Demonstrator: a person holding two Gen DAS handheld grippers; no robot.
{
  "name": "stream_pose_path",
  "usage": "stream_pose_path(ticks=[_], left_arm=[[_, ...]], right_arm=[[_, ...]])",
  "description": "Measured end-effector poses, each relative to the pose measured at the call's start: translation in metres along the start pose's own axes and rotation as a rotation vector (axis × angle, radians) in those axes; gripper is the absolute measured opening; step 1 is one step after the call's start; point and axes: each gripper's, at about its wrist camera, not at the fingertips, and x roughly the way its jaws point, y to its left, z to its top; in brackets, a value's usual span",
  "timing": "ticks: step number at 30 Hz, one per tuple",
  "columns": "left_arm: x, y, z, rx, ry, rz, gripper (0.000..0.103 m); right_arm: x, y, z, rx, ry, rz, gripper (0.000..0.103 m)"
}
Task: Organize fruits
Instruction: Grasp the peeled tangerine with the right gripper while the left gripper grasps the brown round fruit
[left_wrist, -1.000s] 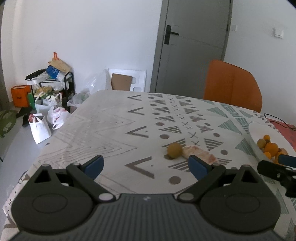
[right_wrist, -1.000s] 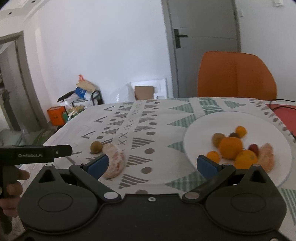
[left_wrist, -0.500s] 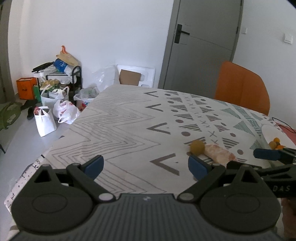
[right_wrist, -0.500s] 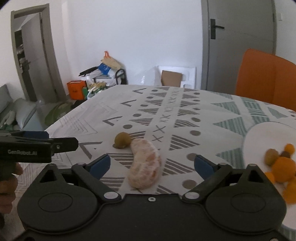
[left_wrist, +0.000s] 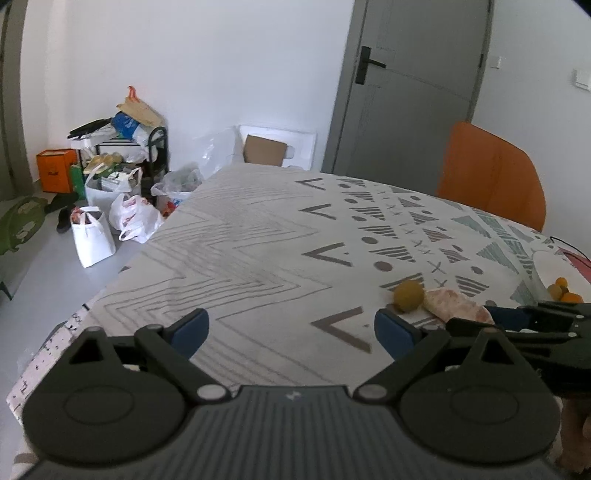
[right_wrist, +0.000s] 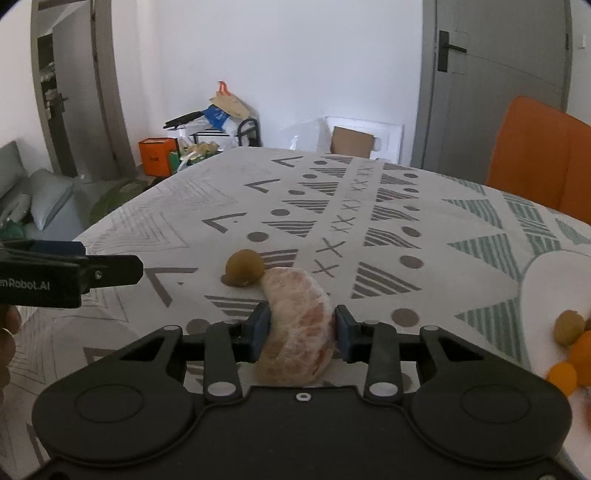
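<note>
In the left wrist view the left gripper (left_wrist: 291, 330) gapes wide over the patterned table (left_wrist: 258, 251), the peeled citrus piece (left_wrist: 456, 304) and small brown fruit (left_wrist: 408, 295) at two o'clock, while in the right wrist view the right gripper (right_wrist: 301, 332) clamps that citrus piece (right_wrist: 297, 325), the brown fruit (right_wrist: 244, 267) touching its tip at eleven o'clock, the white plate (right_wrist: 546, 284) at three o'clock.

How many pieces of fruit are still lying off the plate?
2: a peeled citrus piece between the right tool's fingers, and a small brown fruit touching its far end. Others may be hidden.
</note>
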Motion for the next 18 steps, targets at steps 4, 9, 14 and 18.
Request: stream_pose_path(ticks=[4, 9, 14, 18], left_arm=[[0.003, -0.012, 0.002, 0.018, -0.002, -0.024, 0.095], [0.008, -0.027, 0.006, 0.055, -0.010, -0.055, 0.093], [0.011, -0.042, 0.007, 0.076, -0.016, -0.081, 0.090], [0.017, -0.051, 0.007, 0.090, -0.004, -0.100, 0.080]], right_arm=[[-0.012, -0.007, -0.001, 0.027, -0.016, -0.009, 0.036], [-0.027, -0.017, 0.000, 0.048, -0.053, -0.034, 0.036], [-0.039, -0.026, -0.002, 0.074, -0.078, -0.056, 0.036], [-0.050, -0.032, -0.004, 0.094, -0.097, -0.074, 0.036]])
